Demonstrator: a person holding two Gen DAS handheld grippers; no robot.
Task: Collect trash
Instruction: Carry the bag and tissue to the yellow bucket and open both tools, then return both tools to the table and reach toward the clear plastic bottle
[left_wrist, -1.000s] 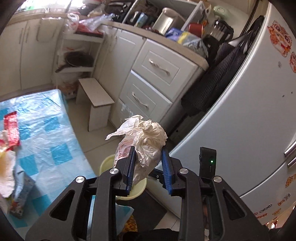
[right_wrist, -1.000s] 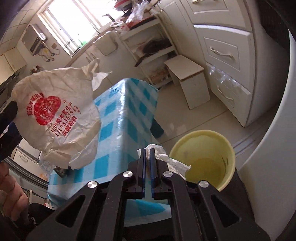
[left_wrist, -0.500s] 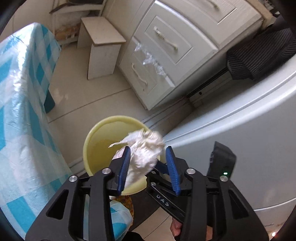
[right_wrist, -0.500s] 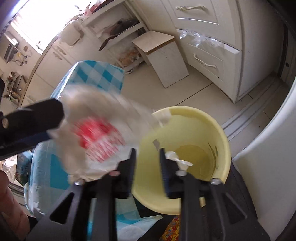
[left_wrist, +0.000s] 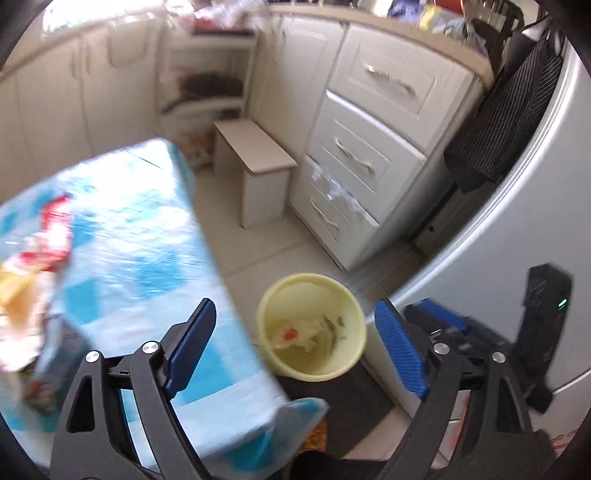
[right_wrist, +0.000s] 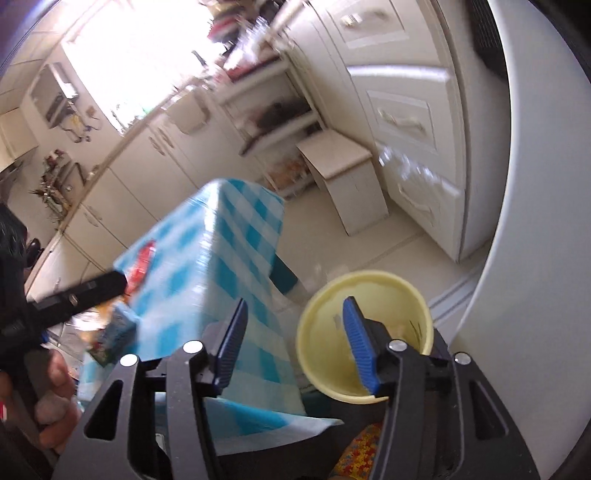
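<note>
A yellow bin (left_wrist: 312, 325) stands on the floor between the table and the fridge; it also shows in the right wrist view (right_wrist: 328, 332). Crumpled white bags with a red print (left_wrist: 295, 334) lie inside it. My left gripper (left_wrist: 295, 350) is open and empty above the table corner and the bin. My right gripper (right_wrist: 293, 345) is open and empty just above the bin. More trash (left_wrist: 40, 240), red and white wrappers, lies blurred on the blue checked tablecloth (left_wrist: 140, 251) at the left; it also shows in the right wrist view (right_wrist: 142, 264).
A white fridge (left_wrist: 517, 240) stands right of the bin. White drawers (left_wrist: 362, 162) and a small stool (left_wrist: 258, 166) stand behind it. A dark mat (left_wrist: 343, 402) lies under the bin. The left gripper's body (right_wrist: 74, 295) shows in the right wrist view.
Both grippers opened and let go of their crumpled bags, which now lie in the yellow bin. Both grippers have pulled up and back toward the table.
</note>
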